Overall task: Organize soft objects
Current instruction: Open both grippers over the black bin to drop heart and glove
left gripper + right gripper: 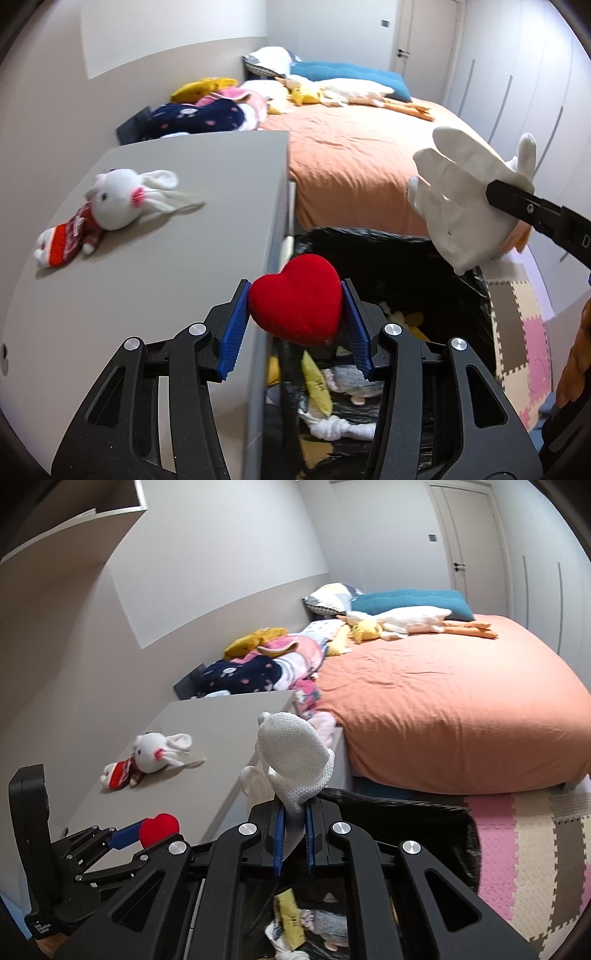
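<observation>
The red heart sat squarely between your left gripper's blue pads, squeezed on both flanks, its point tipped down toward you. Your left gripper was clamped on it, jaws partway in, just past the edge of the grey cabinet that ran off to its left. Straight below and ahead of those fingers gaped the black bag, with yellow and white soft things already lying at the bottom.

Off to the right and a little higher, your right gripper was pinched fully together on a thin fold of the white toy, which stood up above its fingers and swung over the bag's far rim.

Both loads looked ready to drop, I judged. For a clean release you wanted each one well inside the bag's mouth before you let go, not over the rim; the heart seemed close to the near edge by the cabinet, so a nudge forward would have helped. The white toy hung by a narrow pinch and could have snagged on the pads, so a full, quick opening was the safer bet.

Farther left of your left gripper, the bunny lay on the cabinet top, not yet collected.
</observation>
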Motion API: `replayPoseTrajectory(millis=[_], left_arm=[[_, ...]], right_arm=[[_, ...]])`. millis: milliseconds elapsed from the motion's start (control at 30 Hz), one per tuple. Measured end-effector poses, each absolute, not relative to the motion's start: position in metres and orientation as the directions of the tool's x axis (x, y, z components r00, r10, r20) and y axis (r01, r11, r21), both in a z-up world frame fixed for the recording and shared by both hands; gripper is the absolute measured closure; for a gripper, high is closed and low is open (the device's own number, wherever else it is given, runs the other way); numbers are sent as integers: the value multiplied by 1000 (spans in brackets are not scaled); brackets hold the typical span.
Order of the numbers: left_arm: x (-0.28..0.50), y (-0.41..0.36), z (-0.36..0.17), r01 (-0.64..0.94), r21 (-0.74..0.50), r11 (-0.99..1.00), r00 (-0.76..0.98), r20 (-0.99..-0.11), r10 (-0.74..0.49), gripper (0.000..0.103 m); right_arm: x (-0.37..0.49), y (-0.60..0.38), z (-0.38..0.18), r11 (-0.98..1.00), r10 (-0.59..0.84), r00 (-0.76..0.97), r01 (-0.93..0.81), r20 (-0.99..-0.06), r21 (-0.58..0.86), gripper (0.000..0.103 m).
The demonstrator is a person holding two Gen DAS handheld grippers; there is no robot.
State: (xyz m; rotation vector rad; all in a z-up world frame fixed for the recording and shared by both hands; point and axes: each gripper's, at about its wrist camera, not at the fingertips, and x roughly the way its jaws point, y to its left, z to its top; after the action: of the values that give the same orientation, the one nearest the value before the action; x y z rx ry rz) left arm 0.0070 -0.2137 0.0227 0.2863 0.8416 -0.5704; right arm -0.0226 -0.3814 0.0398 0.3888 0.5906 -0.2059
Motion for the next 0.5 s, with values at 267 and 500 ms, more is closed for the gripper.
replayPoseTrajectory(millis=[267, 500], left_arm=[[-3, -241, 14, 645, -4, 764, 470, -786, -401, 55], [-4, -250, 6, 664, -20, 747, 416, -820, -392, 6]], right_arm=[[-34, -404, 34, 892, -142, 786, 365, -602, 267, 93], [-39, -414, 32, 869, -209, 763, 432, -612, 242, 40]])
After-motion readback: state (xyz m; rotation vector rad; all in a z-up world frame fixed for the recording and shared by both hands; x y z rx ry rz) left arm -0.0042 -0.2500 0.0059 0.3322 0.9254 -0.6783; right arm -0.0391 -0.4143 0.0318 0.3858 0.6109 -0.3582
